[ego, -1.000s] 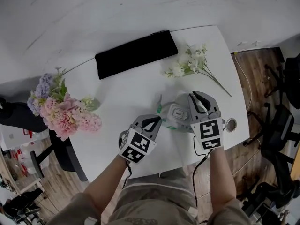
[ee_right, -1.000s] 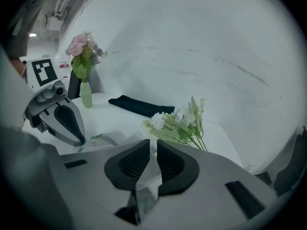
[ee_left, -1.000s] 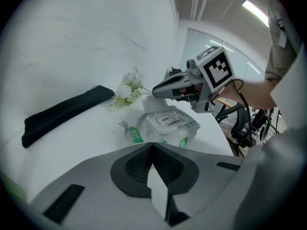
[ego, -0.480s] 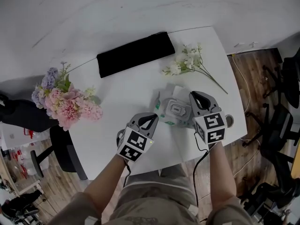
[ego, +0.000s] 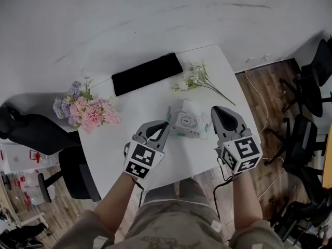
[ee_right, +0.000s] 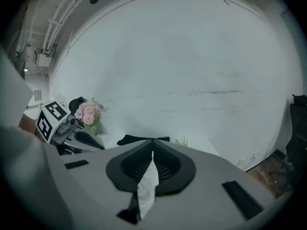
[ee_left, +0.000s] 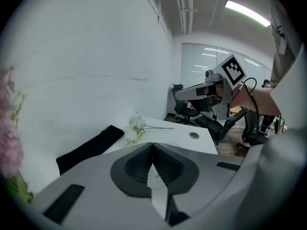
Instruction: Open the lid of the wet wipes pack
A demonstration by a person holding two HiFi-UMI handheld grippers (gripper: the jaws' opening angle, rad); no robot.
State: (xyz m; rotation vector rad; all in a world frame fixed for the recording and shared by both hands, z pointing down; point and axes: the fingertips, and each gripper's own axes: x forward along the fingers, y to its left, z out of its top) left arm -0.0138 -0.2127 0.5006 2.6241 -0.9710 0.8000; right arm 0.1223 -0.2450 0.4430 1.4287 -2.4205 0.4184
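Observation:
The wet wipes pack (ego: 188,123), white and green with its grey flip lid down, hangs above the white table (ego: 139,101) between my two grippers. At the pack's left edge my left gripper (ego: 166,124) is shut, and a white strip of wrapper (ee_left: 157,190) shows pinched below its pads in the left gripper view. My right gripper (ego: 215,110) is shut at the pack's right edge. A printed white strip of the pack (ee_right: 147,188) sits between its jaws in the right gripper view.
A black keyboard-like bar (ego: 147,74) lies at the table's far edge, with a white flower sprig (ego: 194,79) to its right. A pink bouquet (ego: 88,110) stands at the left. Office chairs (ego: 306,139) stand on the wood floor at the right.
Both grippers have risen together with the pack, which now looks larger against the shrunken table. The right jaws have closed on the pack's right edge.

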